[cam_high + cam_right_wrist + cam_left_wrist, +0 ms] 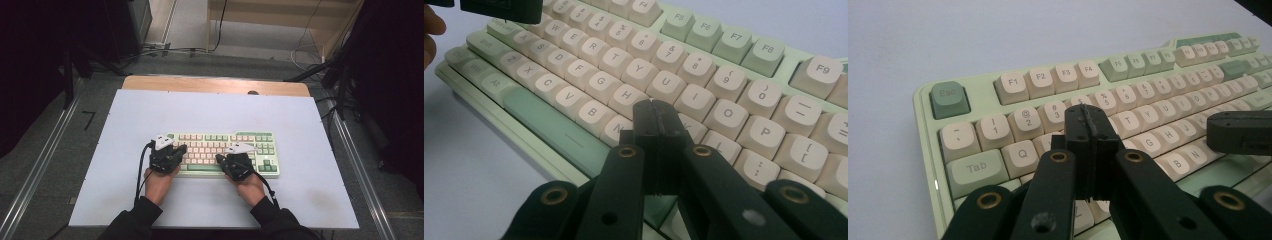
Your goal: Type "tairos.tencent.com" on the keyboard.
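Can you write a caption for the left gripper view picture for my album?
A shut black claw hovers over the letter keys of a green and cream keyboard.

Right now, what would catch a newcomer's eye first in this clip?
The pale green keyboard with cream keys, lying near the middle of the white table. Then the two black grippers over it, jaws closed: the left gripper above its left end, the right gripper near the green spacebar.
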Motion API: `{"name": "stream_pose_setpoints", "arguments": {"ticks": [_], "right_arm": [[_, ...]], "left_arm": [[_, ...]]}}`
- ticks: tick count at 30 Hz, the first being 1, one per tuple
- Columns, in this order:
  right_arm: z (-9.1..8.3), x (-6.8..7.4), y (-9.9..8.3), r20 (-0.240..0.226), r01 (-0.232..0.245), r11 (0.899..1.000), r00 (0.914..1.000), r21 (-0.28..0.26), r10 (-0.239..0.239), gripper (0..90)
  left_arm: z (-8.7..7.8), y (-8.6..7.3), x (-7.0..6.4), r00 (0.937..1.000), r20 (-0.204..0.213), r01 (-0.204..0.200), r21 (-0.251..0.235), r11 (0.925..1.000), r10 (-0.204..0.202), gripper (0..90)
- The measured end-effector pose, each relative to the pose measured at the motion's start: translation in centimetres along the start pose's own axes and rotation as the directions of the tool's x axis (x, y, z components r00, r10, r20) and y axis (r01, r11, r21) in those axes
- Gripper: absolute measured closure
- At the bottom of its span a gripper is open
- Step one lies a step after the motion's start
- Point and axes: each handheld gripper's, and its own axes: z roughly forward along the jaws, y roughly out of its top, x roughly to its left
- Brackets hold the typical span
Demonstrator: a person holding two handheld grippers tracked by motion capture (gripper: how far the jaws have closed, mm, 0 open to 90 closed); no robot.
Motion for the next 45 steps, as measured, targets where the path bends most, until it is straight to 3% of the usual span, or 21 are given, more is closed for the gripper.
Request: {"name": "stream_pose_setpoints", "arguments": {"ticks": [8,20,28,30,42,45], "right_arm": [[0.1,0.0,-0.2,0.000,0.004,1.000,1.0000,0.005,-0.004,87.4],[-1.5,-0.8,0.7,0.003,-0.024,0.998,0.9997,-0.056,0.024,87.3],[-2.2,-1.5,0.8,0.001,-0.031,0.997,0.9995,-0.073,0.032,77.8],[-2.4,-1.7,0.7,0.001,-0.034,0.997,0.9994,-0.076,0.034,74.6],[-4.1,-4.1,-0.1,0.011,-0.052,0.995,0.9985,-0.087,0.053,47.5],[-4.8,-4.7,-0.3,0.022,-0.057,0.993,0.9980,-0.102,0.060,45.6]], "left_arm": [[0.0,0.0,-0.1,1.0000,0.004,-0.003,0.001,1.0000,0.003,90.0],[-0.3,0.1,-0.1,1.0000,0.004,0.000,-0.009,1.0000,0.000,90.0],[-0.7,0.2,0.0,1.0000,0.001,0.006,-0.024,0.9997,-0.006,90.0],[-0.8,0.2,0.1,0.9999,0.006,0.008,-0.019,0.9998,-0.008,82.0],[-2.3,0.2,0.3,0.9995,-0.026,0.016,-0.044,0.9989,-0.017,56.6],[-2.7,0.2,0.5,0.9991,-0.039,0.017,-0.050,0.9986,-0.019,50.4]]}}
